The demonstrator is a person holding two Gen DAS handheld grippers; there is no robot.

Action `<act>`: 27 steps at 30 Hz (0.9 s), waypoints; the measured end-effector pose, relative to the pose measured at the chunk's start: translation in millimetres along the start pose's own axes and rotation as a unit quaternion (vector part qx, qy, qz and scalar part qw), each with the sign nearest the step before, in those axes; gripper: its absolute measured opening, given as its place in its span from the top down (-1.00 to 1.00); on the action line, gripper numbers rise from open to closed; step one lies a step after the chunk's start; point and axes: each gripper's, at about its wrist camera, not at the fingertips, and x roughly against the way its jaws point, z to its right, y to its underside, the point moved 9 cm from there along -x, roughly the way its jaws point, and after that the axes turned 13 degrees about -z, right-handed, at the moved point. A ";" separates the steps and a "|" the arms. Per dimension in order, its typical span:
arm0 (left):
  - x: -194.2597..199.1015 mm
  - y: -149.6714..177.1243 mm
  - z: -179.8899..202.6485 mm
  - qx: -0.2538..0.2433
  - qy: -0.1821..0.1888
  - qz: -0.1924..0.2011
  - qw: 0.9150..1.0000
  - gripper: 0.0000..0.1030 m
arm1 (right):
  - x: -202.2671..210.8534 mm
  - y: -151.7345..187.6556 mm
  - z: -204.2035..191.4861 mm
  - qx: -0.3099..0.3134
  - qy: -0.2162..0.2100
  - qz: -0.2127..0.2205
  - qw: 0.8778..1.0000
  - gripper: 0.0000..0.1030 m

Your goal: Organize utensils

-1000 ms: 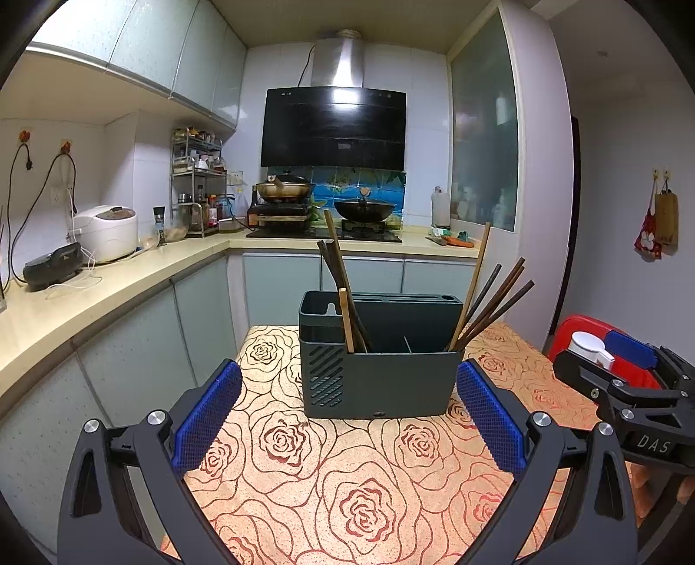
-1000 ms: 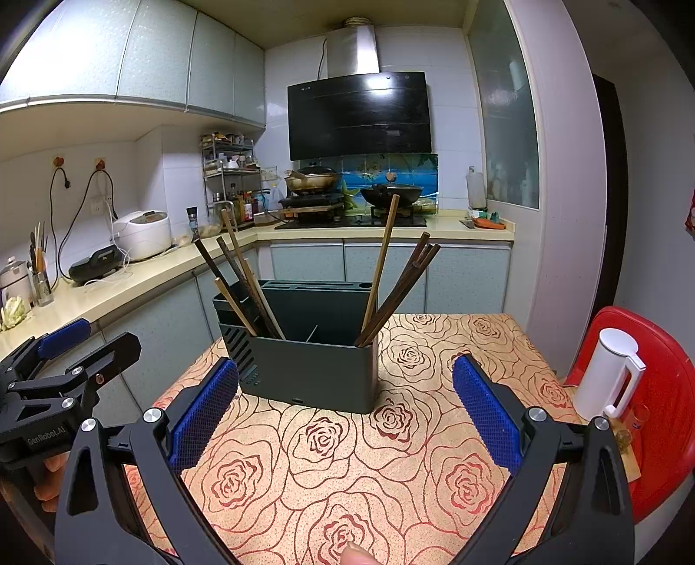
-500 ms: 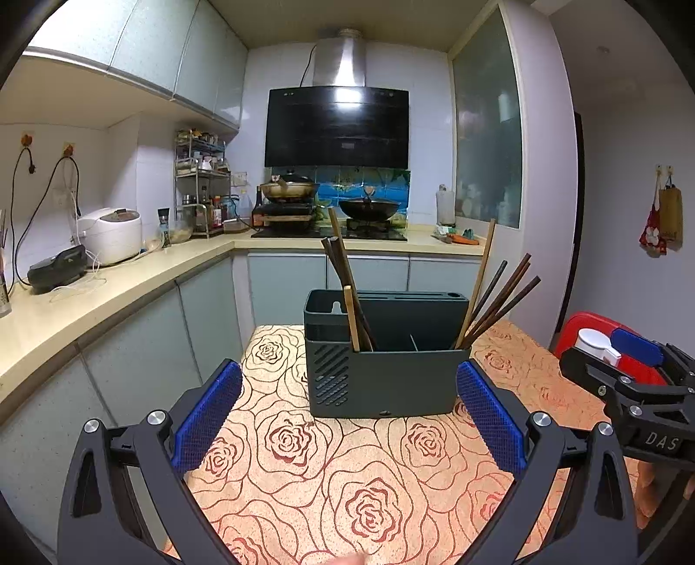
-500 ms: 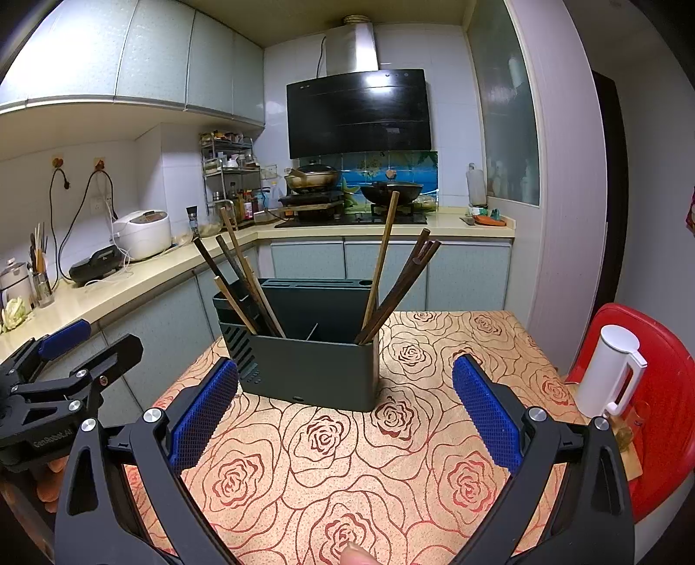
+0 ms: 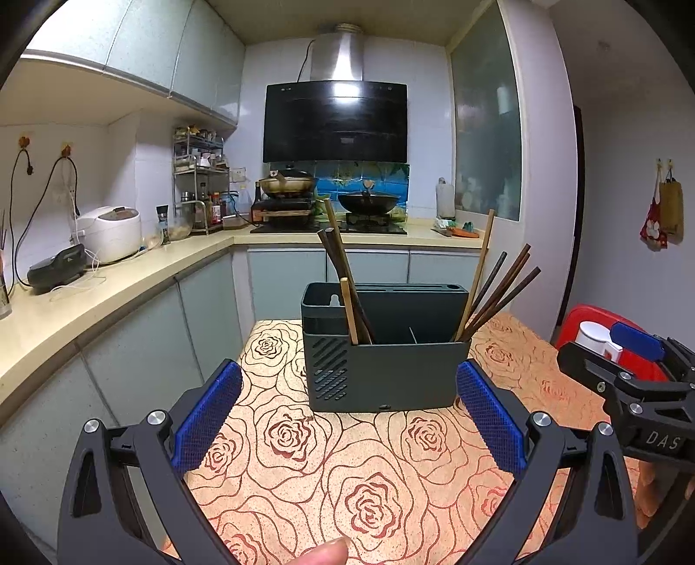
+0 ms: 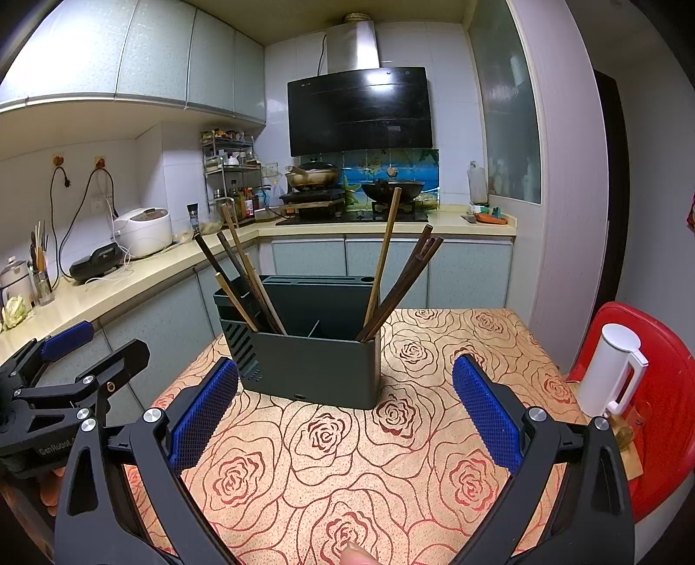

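Rose-patterned table cloth (image 5: 369, 486) lies under a dark holder (image 5: 386, 347) with chopsticks (image 6: 404, 287) leaning at both ends. Both the left gripper (image 5: 347, 413) and the right gripper (image 6: 343, 408) are held wide apart, with nothing in them. One stick should be pinched low and lifted straight up.

This is a home kitchen. A black range hood (image 5: 335, 121) hangs at upper centre, above a gas stove (image 5: 330, 224) carrying a lidded pan (image 5: 286, 182) and a wok (image 5: 368, 202). An L-shaped counter (image 5: 108, 287) along the left holds a white rice cooker (image 5: 108, 232), with a spice rack (image 5: 200, 182) in the corner and wall cabinets (image 5: 130, 39) at upper left.
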 end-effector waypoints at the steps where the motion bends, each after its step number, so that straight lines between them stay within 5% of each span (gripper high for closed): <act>1: -0.1 0.0 0.3 0.000 0.000 0.000 1.000 -0.86 | 0.0 0.0 0.0 0.000 0.000 0.000 1.000 -0.87; 27: -2.7 2.3 1.1 0.001 0.002 -0.004 1.000 -0.86 | -3.9 2.8 -0.3 0.001 -0.001 -0.003 1.000 -0.87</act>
